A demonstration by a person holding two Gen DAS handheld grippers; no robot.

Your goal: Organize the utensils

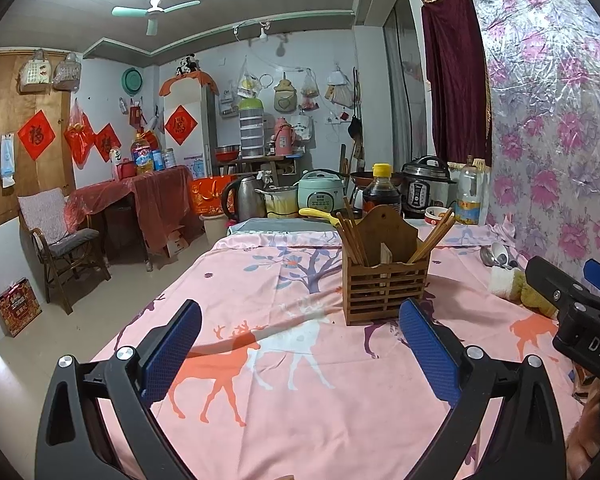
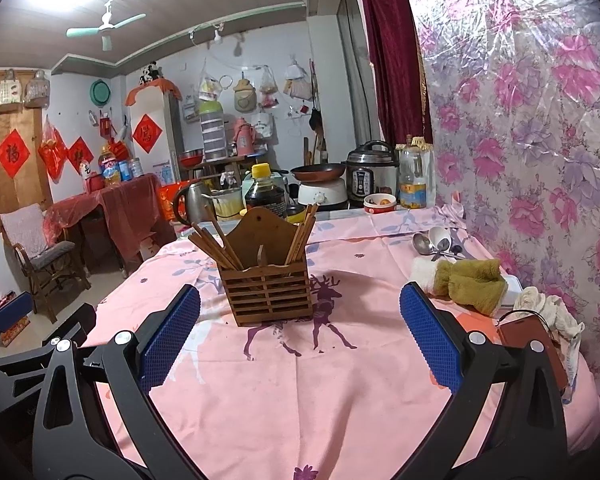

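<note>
A wooden slatted utensil holder [image 1: 384, 276] [image 2: 266, 280] stands on the pink deer-print tablecloth [image 1: 300, 380] [image 2: 300, 392], with brown chopsticks [image 1: 352, 236] [image 2: 216, 244] leaning in both its compartments. Metal and white spoons [image 2: 436, 244] [image 1: 498, 256] lie near the floral wall at the right. My left gripper [image 1: 300, 344] is open and empty, low over the cloth in front of the holder. My right gripper [image 2: 300, 340] is open and empty, also in front of the holder; it shows at the right edge of the left wrist view [image 1: 572, 300].
An olive and white cloth [image 2: 468, 280] lies right of the holder, with a brown phone case [image 2: 532, 344] and a white rag [image 2: 548, 308] nearer. A soy sauce bottle [image 2: 266, 194], kettle [image 2: 192, 200], cookers [image 2: 370, 172] and a bowl [image 2: 380, 202] line the table's far end.
</note>
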